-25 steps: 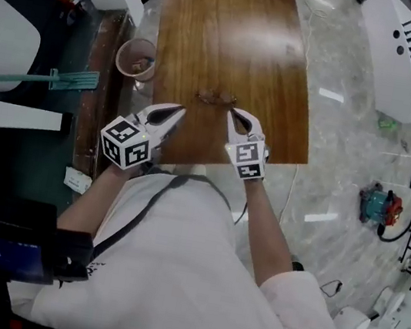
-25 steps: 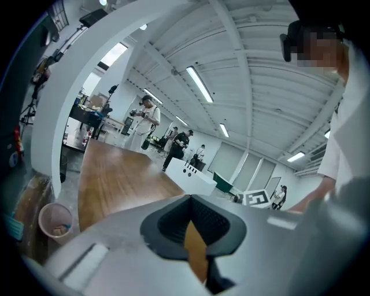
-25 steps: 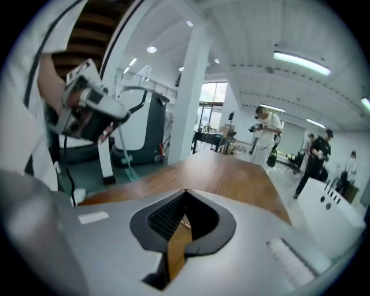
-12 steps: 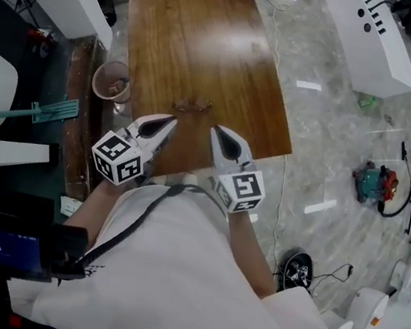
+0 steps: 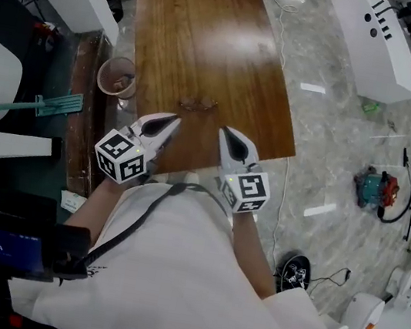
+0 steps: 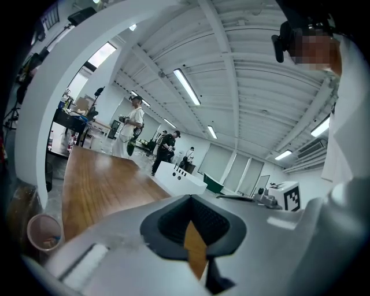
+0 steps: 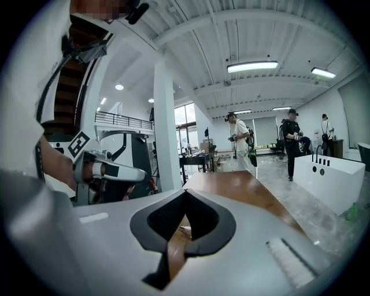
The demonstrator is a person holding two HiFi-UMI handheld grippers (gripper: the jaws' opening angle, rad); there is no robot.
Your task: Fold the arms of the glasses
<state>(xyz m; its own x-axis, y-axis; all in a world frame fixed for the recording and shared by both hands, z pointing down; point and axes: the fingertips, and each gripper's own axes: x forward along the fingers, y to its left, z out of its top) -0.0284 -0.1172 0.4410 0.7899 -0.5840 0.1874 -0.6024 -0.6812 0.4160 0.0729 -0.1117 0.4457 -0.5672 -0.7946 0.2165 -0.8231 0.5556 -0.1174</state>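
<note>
The glasses [image 5: 198, 105] lie on the brown wooden table [image 5: 204, 34] near its front edge, their arms too small to make out. My left gripper [image 5: 172, 121] is held just short of them on the left, jaws shut and empty. On the right, my right gripper [image 5: 225, 133] is equally short of them, also shut with nothing in it. In the right gripper view a bit of the glasses [image 7: 185, 230] shows through the notch below the shut gripper tips [image 7: 185, 192]. The left gripper view shows shut tips [image 6: 190, 198] and only table behind them.
A pinkish bucket [image 5: 116, 76] stands on the floor by the table's left edge, also seen as a bucket [image 6: 43, 231] in the left gripper view. A green broom [image 5: 48, 103] lies further left. A white counter [image 5: 371, 39] stands to the right. People stand far off.
Both grippers have drawn back from the glasses towards the person and risen. The right one has rolled, its marker cube now facing up. The glasses have stayed put.
</note>
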